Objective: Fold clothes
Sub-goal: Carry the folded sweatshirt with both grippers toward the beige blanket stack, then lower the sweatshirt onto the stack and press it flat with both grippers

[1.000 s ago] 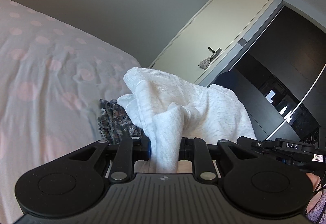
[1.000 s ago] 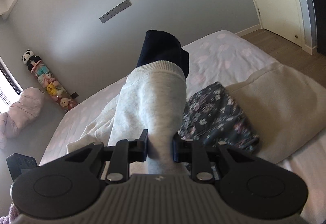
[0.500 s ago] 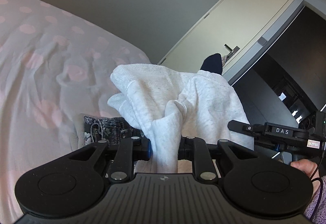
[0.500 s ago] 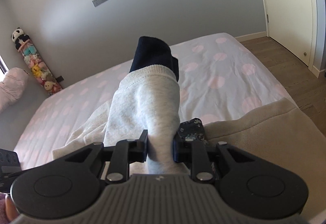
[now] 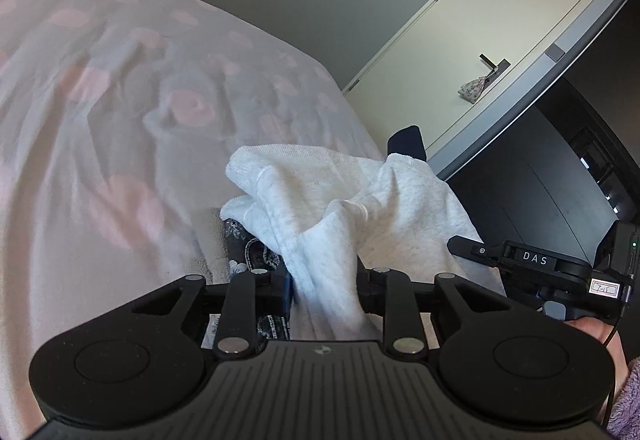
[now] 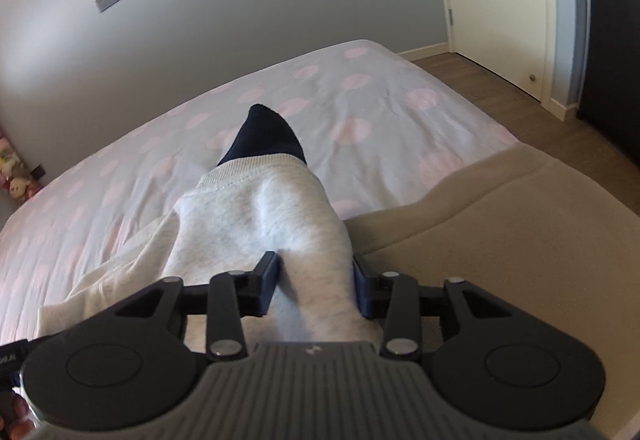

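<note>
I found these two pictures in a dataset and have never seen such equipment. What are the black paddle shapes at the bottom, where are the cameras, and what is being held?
No robot here: a person holds a black two-finger gripper in each hand, each with a fisheye camera looking forward along its fingers. One picture comes from the left gripper, the other from the right gripper. Both are shut on the same light grey sweatshirt, which has a navy part sticking out past its ribbed edge. Below lies a bed with a pink-dotted white sheet and a beige blanket. The left view also shows a dark floral garment under the sweatshirt, and the other gripper's body, marked DAS.
</note>
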`<state>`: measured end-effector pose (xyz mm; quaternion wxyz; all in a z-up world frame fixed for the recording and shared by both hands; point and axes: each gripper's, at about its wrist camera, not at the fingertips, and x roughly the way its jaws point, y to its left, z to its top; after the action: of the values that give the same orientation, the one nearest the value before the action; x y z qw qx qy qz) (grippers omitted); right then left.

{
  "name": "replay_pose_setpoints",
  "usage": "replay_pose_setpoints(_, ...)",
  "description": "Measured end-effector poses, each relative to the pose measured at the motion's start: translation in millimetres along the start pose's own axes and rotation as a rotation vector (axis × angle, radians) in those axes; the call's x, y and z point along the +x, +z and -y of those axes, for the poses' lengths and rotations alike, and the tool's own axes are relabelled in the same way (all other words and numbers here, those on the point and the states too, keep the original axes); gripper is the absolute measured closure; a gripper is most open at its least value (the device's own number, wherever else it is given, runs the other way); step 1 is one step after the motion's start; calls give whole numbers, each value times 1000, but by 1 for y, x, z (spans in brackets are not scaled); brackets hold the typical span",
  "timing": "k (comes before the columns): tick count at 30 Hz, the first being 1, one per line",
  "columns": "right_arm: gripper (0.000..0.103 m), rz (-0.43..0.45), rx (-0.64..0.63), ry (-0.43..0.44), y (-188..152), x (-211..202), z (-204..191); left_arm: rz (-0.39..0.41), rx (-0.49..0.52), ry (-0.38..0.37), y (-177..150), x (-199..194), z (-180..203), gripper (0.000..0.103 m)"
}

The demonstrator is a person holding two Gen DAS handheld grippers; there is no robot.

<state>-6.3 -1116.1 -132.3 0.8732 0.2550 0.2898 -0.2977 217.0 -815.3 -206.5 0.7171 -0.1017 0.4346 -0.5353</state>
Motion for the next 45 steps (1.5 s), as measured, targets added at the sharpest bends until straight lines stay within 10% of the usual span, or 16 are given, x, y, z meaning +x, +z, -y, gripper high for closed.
replay_pose_setpoints(14,74,90,-109,-55,-34,-97,-13,100,337,61,-5,-75,83,74)
replay_pose_setpoints(22,88,93,-75,-67,-40,-68,-10,80,414,167,-29,-36,80,76)
replay_pose_setpoints(29,102,49,24,-56,-40,3,11,-14,380,199,-23,11,35,97)
replay_pose_setpoints(37,103,68,63,-42,-46,12,20,-32,370,206,-21,20,25,101)
replay_pose_setpoints(45,97,85,-105,-37,-66,-65,2,31,546,173,-48,-49,80,100)
